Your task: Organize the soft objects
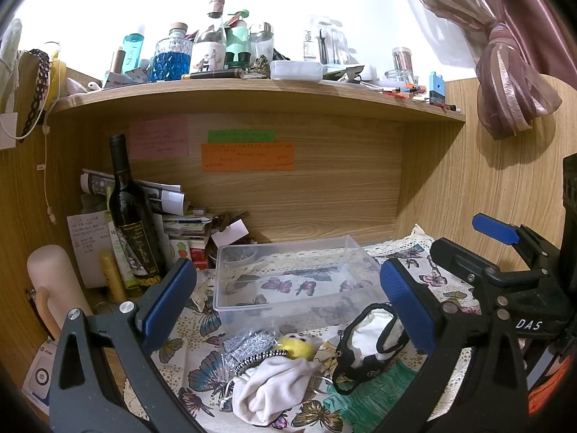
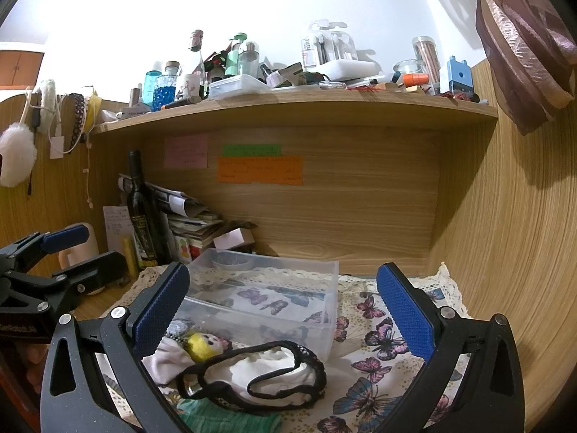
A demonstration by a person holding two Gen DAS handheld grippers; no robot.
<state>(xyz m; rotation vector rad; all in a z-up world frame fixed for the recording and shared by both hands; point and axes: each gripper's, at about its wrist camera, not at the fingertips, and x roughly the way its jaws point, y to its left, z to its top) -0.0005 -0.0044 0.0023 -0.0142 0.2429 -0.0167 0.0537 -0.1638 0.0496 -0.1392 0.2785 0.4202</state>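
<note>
A clear plastic box (image 1: 288, 310) (image 2: 326, 328) stands empty on the butterfly-print cloth (image 1: 202, 371) (image 2: 375, 361). In front of it lies a pile of soft things: a white cloth (image 1: 267, 389) (image 2: 166, 361), a yellow plush toy (image 1: 295, 347) (image 2: 202, 344), a silver mesh pouch (image 1: 245, 346), a black-trimmed white mask (image 1: 371, 346) (image 2: 267, 375) and a green cloth (image 1: 371, 393) (image 2: 230, 420). My left gripper (image 1: 285, 306) is open above the pile. My right gripper (image 2: 283, 310) is open, with the mask between its fingers. The right gripper also shows in the left wrist view (image 1: 468, 249).
A dark wine bottle (image 1: 131, 216) (image 2: 142, 216), a cream flask (image 1: 54, 281), and stacked papers (image 1: 173, 213) stand at the back left. A cluttered shelf (image 1: 252, 90) (image 2: 288, 104) runs overhead. Wooden walls close in on both sides. A curtain (image 1: 505, 83) hangs at the right.
</note>
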